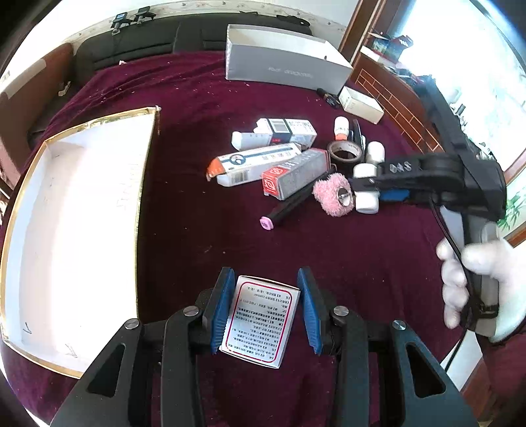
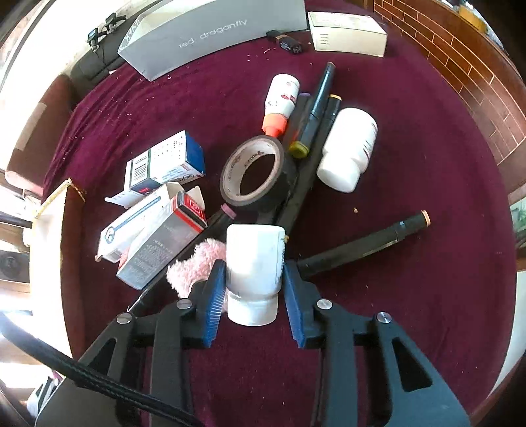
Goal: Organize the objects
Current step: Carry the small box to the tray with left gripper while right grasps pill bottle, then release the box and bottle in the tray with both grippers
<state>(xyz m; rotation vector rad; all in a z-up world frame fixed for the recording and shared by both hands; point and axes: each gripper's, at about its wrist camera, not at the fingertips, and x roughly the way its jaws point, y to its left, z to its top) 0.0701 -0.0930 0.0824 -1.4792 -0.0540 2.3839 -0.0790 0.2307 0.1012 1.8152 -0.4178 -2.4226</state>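
My left gripper [image 1: 267, 284] has its blue pads on both sides of a small white box with a red-framed label [image 1: 259, 323], over the maroon cloth. An open white tray with a gold rim [image 1: 141, 184] lies to its left. My right gripper [image 2: 253, 274] has its pads against a white pill bottle [image 2: 254, 262] at the near end of the pile; from the left wrist view that bottle [image 1: 366, 200] sits at the gripper's tip. The pile holds cartons [image 1: 263, 161], a black tape roll [image 2: 253, 170], a pink fluffy roller [image 1: 332, 193] and black markers [image 2: 315, 108].
A grey shoe box [image 1: 282, 62] stands at the back, with a small white box [image 2: 348, 31] beside it. A second white bottle [image 2: 348, 151], an orange-capped bottle [image 2: 279, 101] and a loose marker [image 2: 365, 243] lie on the cloth. A brick-pattern surface borders the right.
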